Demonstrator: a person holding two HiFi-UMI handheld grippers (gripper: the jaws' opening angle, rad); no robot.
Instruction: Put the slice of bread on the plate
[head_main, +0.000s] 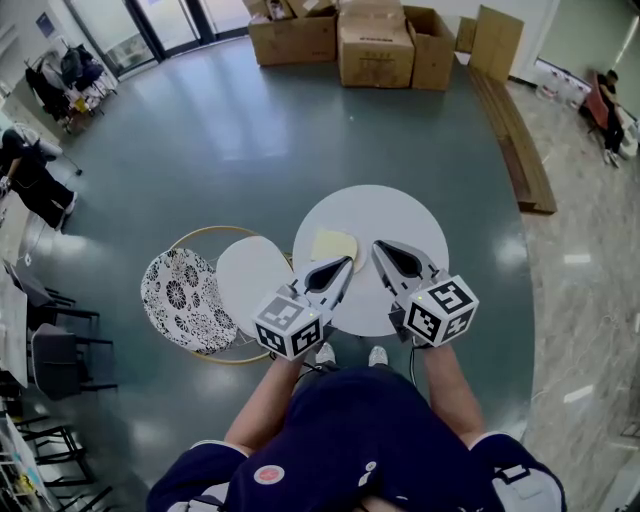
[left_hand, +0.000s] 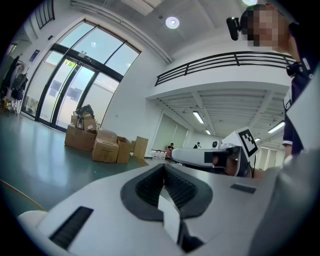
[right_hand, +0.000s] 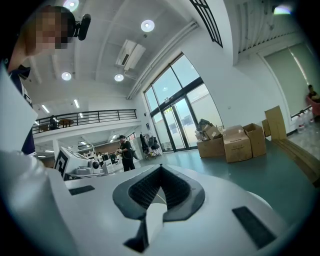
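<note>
A pale yellow slice of bread (head_main: 335, 245) lies on the round white table (head_main: 400, 205), left of its middle. A white round plate (head_main: 248, 275) sits lower, just left of the table. My left gripper (head_main: 347, 262) is shut and empty, with its tip by the slice's near right corner. My right gripper (head_main: 379, 247) hovers over the table to the right of the slice, shut and empty too. In the left gripper view the jaws (left_hand: 164, 167) meet with nothing between them. The right gripper view shows the same (right_hand: 161, 170). Neither gripper view shows the bread or the plate.
A flower-patterned round cushion (head_main: 183, 298) sits inside a gold ring frame (head_main: 205, 232) left of the plate. Cardboard boxes (head_main: 372, 42) stand on the green floor far behind. Wooden planks (head_main: 515, 135) lie at the right. A person (head_main: 30, 175) stands far left.
</note>
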